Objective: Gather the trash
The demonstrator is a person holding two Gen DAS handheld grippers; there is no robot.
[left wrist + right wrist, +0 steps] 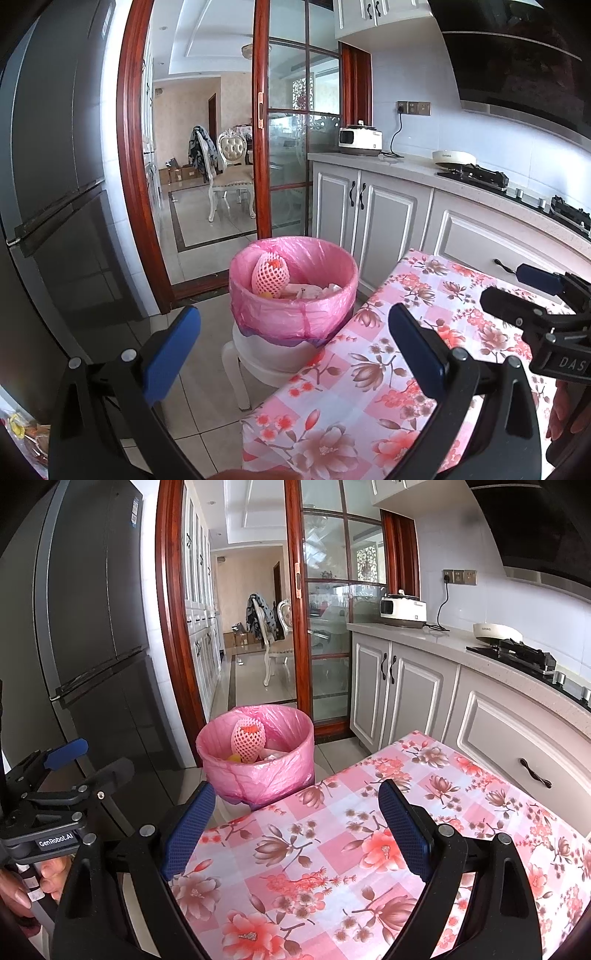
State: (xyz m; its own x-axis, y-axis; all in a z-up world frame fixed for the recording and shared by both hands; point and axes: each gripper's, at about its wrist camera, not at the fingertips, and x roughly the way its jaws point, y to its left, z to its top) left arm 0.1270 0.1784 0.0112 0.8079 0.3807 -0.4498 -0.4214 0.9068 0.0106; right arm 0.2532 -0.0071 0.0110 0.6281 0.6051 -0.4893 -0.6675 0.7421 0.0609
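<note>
Bright daylight, sharp focus; fisheye bending at edges; dark vignetted corners.

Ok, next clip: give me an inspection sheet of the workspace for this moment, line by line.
Surface: table with floral pink tablecloth; nothing lying on the visible part.
Job's things: trash bin lined with a pink bag, standing on a white stool beside the table's far corner; a pink foam fruit net and paper scraps inside.
Clutter: colourful wrappers at the lower left edge of the left wrist view, unclear.
Grippers: left gripper jaws open, empty; right gripper jaws open, empty.
Cables: black cord from wall socket to the counter by the white appliance.
Surroundings: dark fridge, white cabinets, gas hob, glass sliding door.
</note>
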